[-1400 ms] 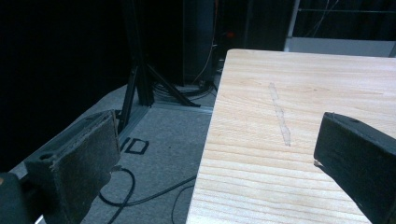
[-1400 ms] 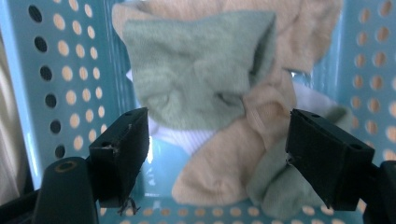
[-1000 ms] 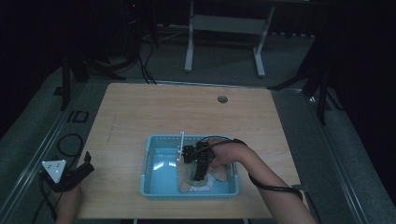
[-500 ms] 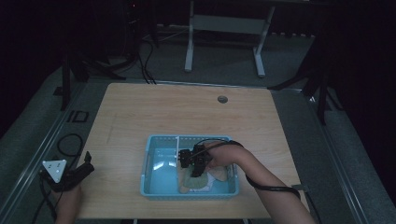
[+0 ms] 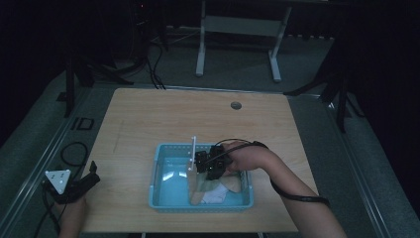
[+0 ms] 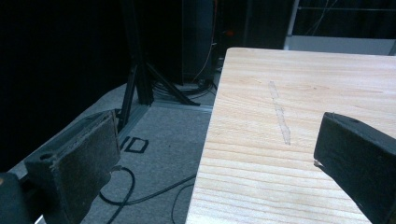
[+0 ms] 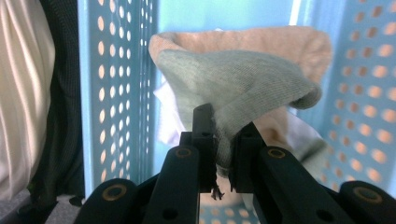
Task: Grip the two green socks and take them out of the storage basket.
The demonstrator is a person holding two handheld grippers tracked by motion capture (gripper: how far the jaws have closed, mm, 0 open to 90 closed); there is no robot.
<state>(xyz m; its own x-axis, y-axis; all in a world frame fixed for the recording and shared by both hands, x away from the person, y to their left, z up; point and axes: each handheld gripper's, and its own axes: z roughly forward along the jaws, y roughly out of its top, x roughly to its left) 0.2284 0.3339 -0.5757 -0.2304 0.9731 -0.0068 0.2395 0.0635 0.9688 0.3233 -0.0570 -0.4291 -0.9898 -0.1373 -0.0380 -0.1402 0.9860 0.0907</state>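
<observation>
Grey-green sock, high view: I see my right tool (image 5: 202, 165) over the blue basket (image 5: 163, 202), starting the lift-out.
Left gripper view: my left tool (image 6: 215, 163) gapes wide, holding nothing, beside the tabletop (image 6: 299, 93).
Right gripper view: jaws have just closed on the sock (image 7: 233, 88); it bunches away from the camera, long axis unclear.
Next: I judge a clean lift clear of the rim.

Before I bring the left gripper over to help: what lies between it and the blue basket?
In the high view, bare wooden tabletop separates the left gripper from the blue basket.
</observation>
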